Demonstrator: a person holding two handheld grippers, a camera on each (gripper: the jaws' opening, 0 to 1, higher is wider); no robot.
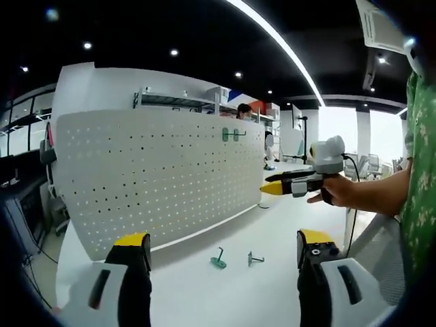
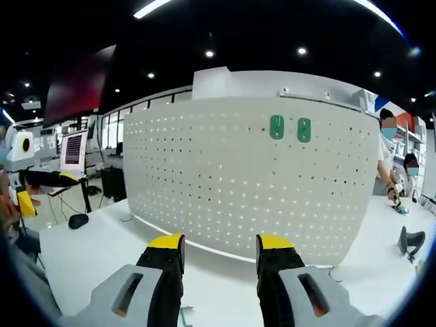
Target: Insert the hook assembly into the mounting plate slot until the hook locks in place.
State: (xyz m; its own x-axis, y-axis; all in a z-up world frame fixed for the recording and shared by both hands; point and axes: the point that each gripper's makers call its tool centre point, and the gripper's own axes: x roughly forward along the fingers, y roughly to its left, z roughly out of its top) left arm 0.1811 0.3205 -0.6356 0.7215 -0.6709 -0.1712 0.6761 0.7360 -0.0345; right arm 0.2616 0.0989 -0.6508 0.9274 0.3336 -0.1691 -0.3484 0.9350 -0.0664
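Both my jaws are released and empty; I'd grab the green hook (image 1: 218, 259) off the tabletop (image 1: 272, 231) by its base, then line it up square with the pegboard (image 1: 163, 177) holes.

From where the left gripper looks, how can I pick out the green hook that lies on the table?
Find the big white pegboard standing on the white table. In front of its lower edge, two small hooks lie on the tabletop side by side. The green hook is the left one, nearer the board; its neighbour, the grey hook, is metal-coloured.
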